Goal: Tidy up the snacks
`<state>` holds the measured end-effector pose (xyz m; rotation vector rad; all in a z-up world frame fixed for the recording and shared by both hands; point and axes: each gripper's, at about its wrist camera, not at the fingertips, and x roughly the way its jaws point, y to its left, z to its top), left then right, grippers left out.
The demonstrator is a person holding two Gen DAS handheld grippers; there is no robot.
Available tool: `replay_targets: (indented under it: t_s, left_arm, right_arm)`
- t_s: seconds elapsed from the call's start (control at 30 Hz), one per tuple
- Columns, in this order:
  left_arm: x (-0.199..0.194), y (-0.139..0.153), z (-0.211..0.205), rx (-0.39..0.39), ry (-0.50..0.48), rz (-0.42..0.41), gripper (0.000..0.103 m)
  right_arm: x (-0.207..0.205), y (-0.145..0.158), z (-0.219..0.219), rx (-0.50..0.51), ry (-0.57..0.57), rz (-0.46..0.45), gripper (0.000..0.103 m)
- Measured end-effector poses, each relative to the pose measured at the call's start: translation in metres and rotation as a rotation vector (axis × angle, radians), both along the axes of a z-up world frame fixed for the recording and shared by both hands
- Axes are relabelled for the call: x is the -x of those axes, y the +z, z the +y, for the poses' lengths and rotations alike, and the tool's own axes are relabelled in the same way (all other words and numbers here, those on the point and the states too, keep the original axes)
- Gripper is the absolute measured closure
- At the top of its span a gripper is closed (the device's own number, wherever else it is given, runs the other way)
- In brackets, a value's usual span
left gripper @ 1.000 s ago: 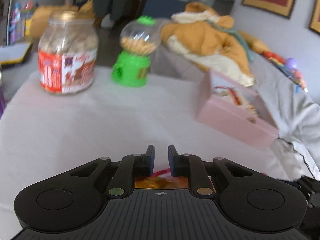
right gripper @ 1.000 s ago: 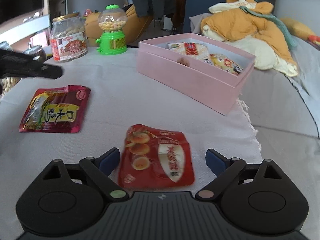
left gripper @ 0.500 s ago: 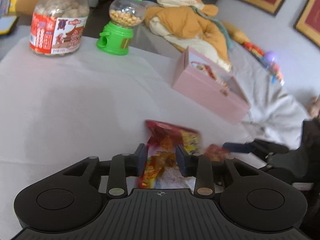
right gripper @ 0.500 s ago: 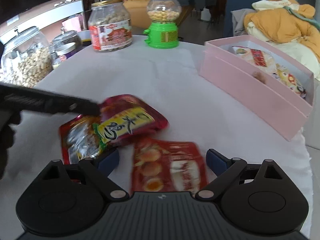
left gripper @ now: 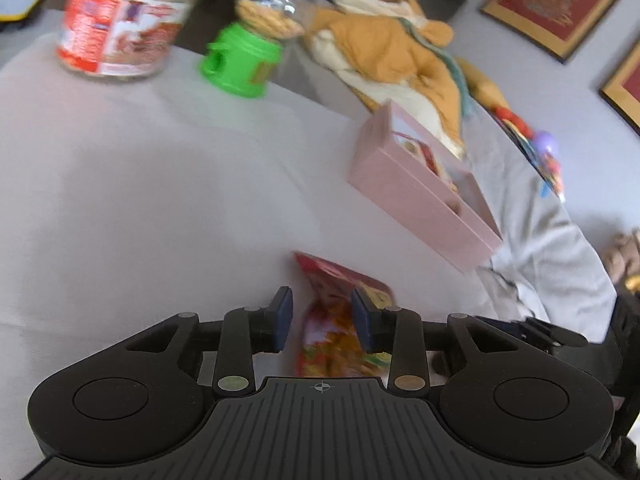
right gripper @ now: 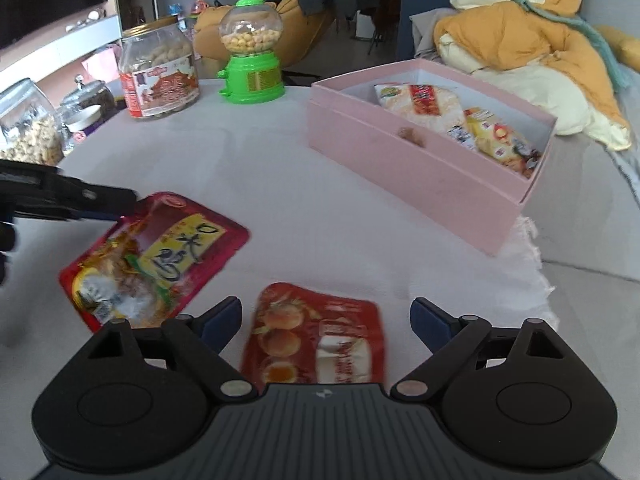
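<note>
a: which step is in hand atm? left gripper is seen partly open, pads either side of the red-yellow snack pouch but nothing's pinched afaict. pouch is lying on the white tablecloth, tilted, its far corner right by the left fingertip in the right wrist view.

b: agreed, that pouch looks set down or dropped, not carried. right gripper is held wide open over the red egg-print pouch, pads well apart on both sides, no contact seen. so the pick of the 2nd pouch is judged to be the step in hand.

a: and the pink box? two or three packets are already in it, plenty of room left at the near end. it's sitting off to the right, near the cloth's edge.

b: yep, so task's prob about halfway. next move: right jaws need to be lowered onto the egg pouch and closed across its width, then it's lifted over the box wall. flat foil pouch tho, slippery, so an edge has to be caught properly. jar and green candy dispenser are well out of the way.
</note>
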<state>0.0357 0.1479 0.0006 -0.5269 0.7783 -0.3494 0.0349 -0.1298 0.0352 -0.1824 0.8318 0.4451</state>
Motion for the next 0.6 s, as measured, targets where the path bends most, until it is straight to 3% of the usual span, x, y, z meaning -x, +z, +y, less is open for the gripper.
replay_targets:
  t_s: [0.13,0.23,0.37,0.6]
  left_arm:
    - [-0.004,0.003,-0.024,-0.005,-0.136,0.014,0.061]
    - [-0.008,0.005,-0.04,-0.054,-0.126,-0.019,0.051]
    - [-0.017,0.005,-0.054,-0.056,-0.112,-0.023,0.042]
    - [-0.013,0.012,-0.086,-0.299,-0.183,-0.07,0.041]
  right_arm:
    - [0.005,-0.007,0.007,-0.006,0.025,0.007,0.011]
    - [0.01,-0.008,0.012,0.011,0.03,-0.027,0.011]
    - [0.008,-0.008,0.008,-0.013,0.03,-0.021,0.013]
    - [0.015,-0.009,0.001,-0.012,0.039,-0.036,0.013]
